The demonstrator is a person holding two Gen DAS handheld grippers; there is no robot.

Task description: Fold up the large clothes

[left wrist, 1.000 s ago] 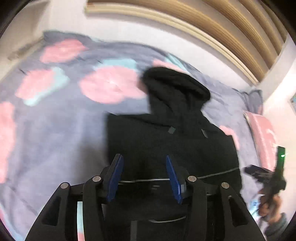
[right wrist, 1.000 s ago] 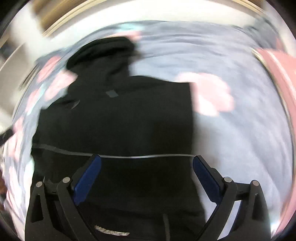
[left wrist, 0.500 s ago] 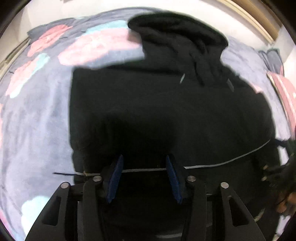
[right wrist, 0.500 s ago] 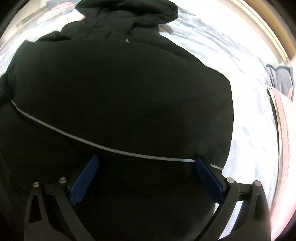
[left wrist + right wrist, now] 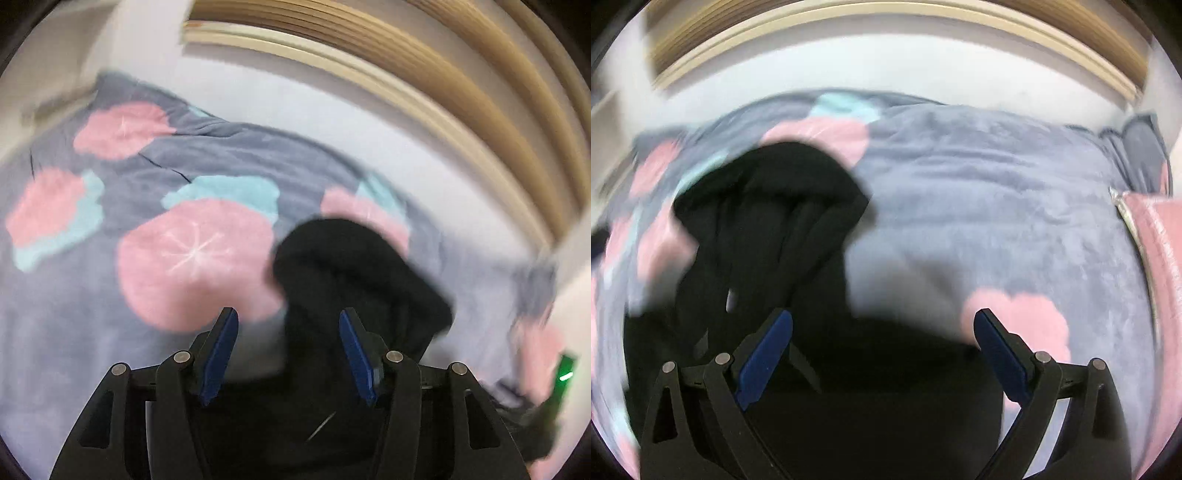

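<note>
A black hooded garment (image 5: 354,280) lies on the bed, hood pointing away. In the left wrist view its hood sits just beyond my left gripper (image 5: 288,350), which is open with nothing between its blue pads (image 5: 221,350). In the right wrist view the garment (image 5: 768,229) fills the lower left and runs under my right gripper (image 5: 882,354), which is wide open and empty. The garment's lower part is hidden below both grippers. Both views are blurred by motion.
A grey-blue blanket (image 5: 92,295) with pink and teal blotches covers the bed. A pink pillow (image 5: 1160,236) lies at the right edge. A white wall with wooden slats (image 5: 461,85) rises behind. The other gripper's green light (image 5: 565,373) shows at far right.
Both grippers have pulled back and tilted up from close over the garment's body. The hood and far blanket now fill the views. Both stayed open.
</note>
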